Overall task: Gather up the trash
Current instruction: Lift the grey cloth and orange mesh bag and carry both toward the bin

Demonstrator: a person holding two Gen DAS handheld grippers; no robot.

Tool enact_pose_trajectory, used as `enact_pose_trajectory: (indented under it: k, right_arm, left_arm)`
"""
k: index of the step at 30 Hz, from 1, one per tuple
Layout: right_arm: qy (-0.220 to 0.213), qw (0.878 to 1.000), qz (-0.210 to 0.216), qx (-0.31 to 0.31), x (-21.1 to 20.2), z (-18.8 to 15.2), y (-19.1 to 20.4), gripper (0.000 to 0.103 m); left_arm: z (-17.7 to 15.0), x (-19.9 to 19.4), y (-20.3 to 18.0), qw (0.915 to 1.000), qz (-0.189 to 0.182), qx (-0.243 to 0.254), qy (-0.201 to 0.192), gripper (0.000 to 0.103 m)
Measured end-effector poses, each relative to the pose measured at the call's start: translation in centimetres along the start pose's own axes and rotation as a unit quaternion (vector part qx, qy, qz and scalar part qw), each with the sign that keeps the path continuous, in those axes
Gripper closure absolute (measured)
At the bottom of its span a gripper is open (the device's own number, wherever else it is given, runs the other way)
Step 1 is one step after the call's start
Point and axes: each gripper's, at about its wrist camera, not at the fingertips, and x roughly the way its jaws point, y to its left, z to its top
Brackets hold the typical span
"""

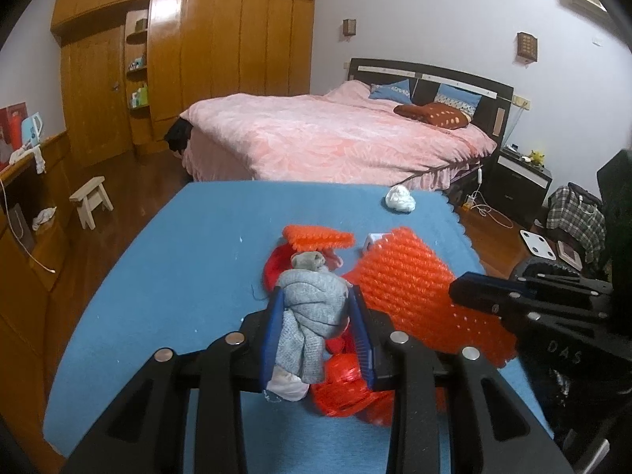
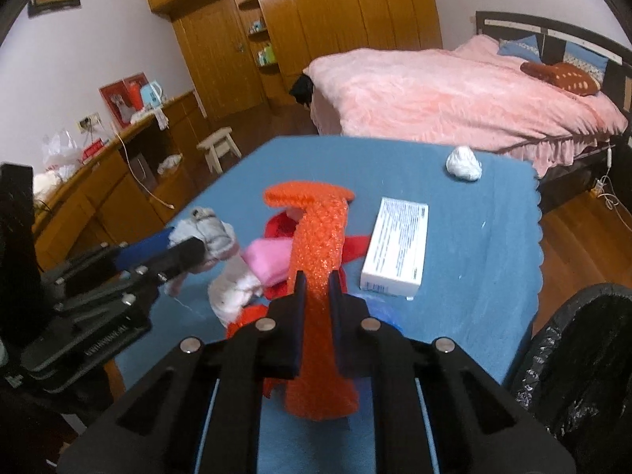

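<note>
Crowding the orange mesh (image 2: 322, 237): white box (image 2: 397, 247), pink wad (image 2: 268, 262).

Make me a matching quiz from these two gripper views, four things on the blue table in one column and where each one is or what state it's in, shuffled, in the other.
Things
1. grey knitted sock
2. orange bubble-wrap sheet
3. white printed cardboard box
4. crumpled white paper ball

States
A. lying flat on the blue tablecloth, untouched
B. clamped in the right gripper
C. alone near the table's far edge
D. clamped in the left gripper

Pairs: 1-D, 2-B, 3-A, 4-C
</note>
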Motion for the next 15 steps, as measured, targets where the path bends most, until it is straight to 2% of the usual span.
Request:
enact_pose_trajectory:
  k: [8,15]
  right_arm:
    - [-0.063,0.998,0.007,0.009,-4.5,2.5,-0.2,0.093]
    - [-0.096,0.995,-0.012,0.016,-8.1,3.2,-1.4,0.093]
  left_arm:
    - [1.7,-2.1,-1.3,0.9995,-0.013,0.004,-0.028,0.07]
    - [3.0,-3.1,-3.6,0.9983,-0.038,0.015,-0.042,0.07]
